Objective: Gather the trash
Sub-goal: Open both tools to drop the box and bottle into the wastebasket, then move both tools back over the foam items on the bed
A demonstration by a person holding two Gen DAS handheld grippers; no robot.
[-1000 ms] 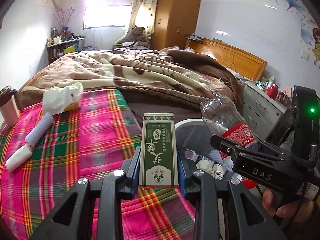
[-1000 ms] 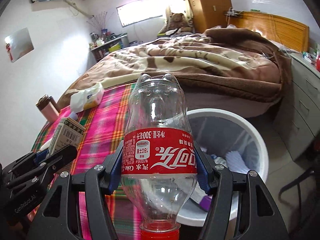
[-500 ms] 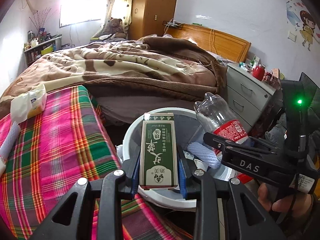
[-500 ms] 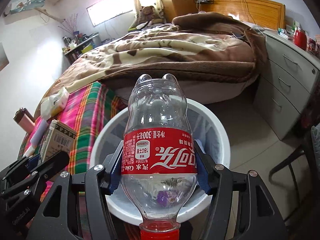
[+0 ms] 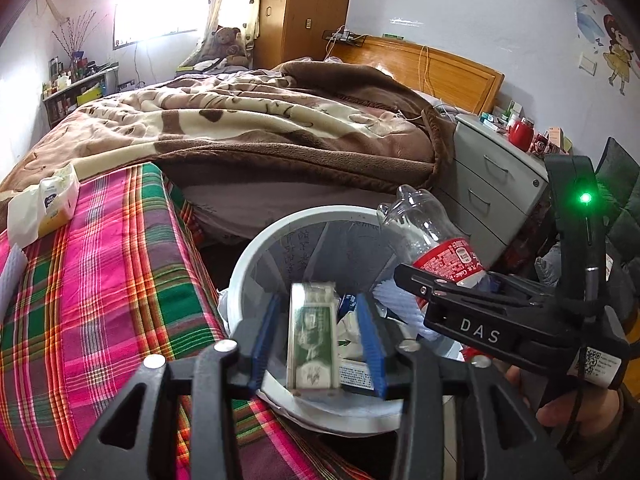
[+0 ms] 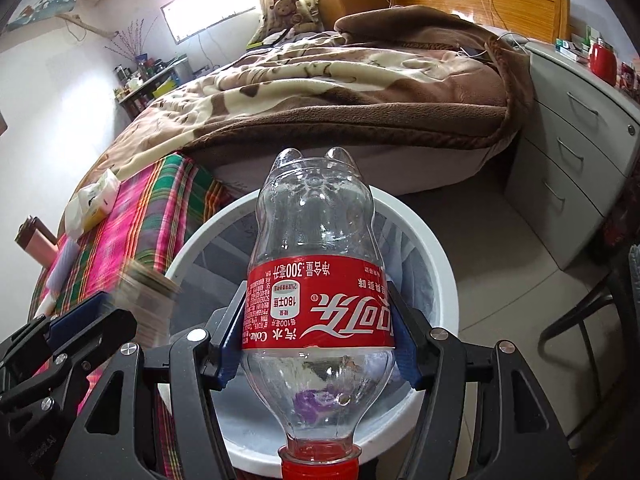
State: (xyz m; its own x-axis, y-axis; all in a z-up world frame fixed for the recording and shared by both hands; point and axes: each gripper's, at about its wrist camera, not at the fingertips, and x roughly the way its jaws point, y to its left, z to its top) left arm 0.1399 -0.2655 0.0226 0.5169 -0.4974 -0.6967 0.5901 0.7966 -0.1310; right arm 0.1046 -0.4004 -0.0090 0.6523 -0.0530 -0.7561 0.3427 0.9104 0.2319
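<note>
Overexposed window (image 5: 154, 14) backlights the room; fisheye edges bend, box (image 5: 312, 338) motion-blurred.

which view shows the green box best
The left wrist view: the green box sits centred, slightly blurred, between the opening left hand-held gripper over the bin. The right wrist view shows only a blurred edge.

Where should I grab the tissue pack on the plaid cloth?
Probably the tissue pack at mid-body, across its short width, coming down from above. It lies flat on the plaid cloth, with loose white wrapping around it, so the firmer yellow middle should hold better.
</note>
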